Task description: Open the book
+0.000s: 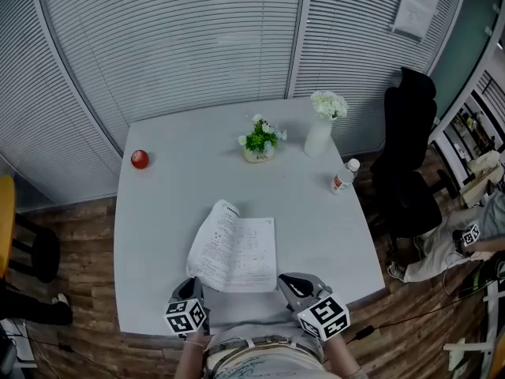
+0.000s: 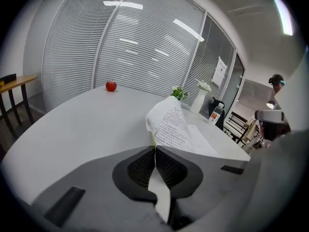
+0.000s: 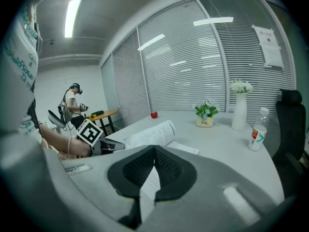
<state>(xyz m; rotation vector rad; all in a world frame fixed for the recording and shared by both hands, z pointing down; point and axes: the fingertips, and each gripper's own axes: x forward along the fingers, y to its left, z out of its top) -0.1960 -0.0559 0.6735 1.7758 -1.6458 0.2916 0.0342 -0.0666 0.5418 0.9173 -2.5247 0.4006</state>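
On the left side of the white table sits a red apple. At the near edge, the left gripper has its jaws pressed together on a lifted page of the book, which lies open between both grippers. The right gripper pinches its right-hand pages. Farther right stand a potted plant, a vase and a bottle.
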